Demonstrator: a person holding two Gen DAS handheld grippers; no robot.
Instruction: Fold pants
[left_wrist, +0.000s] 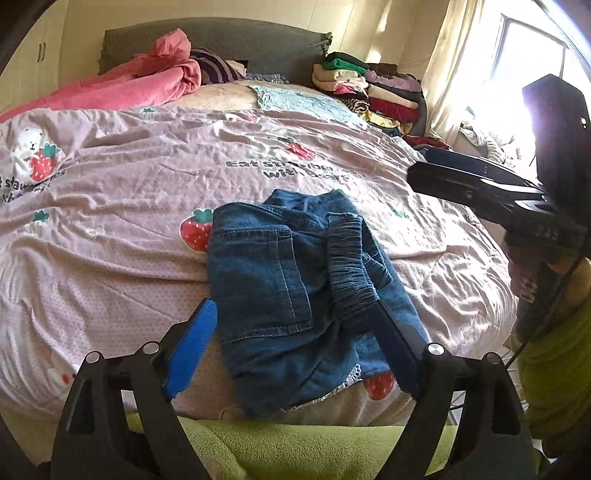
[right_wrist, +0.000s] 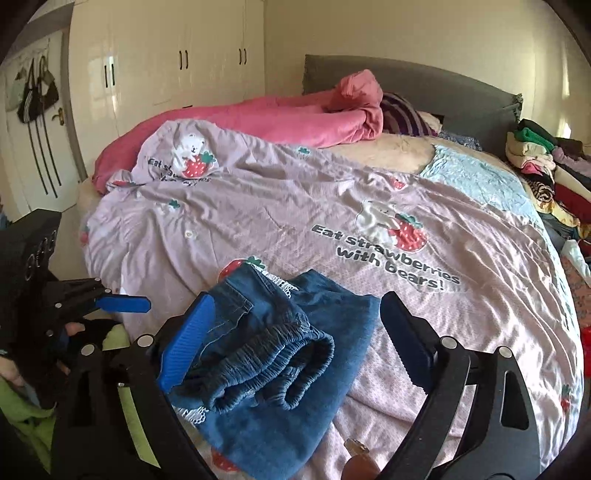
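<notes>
Denim pants (left_wrist: 295, 273) lie in a compact folded bundle on the bed (left_wrist: 110, 206), near its front edge; folding appears nearly complete. The left tool (left_wrist: 291, 314) and right tool (right_wrist: 295, 310) both stand open, gripping nothing. The bedcover (right_wrist: 258, 206) reads "Eat strawberries with bears!".

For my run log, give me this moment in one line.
task: fold pants | denim pants: bundled on strawberry bedspread | left gripper: open | right gripper: open
</notes>
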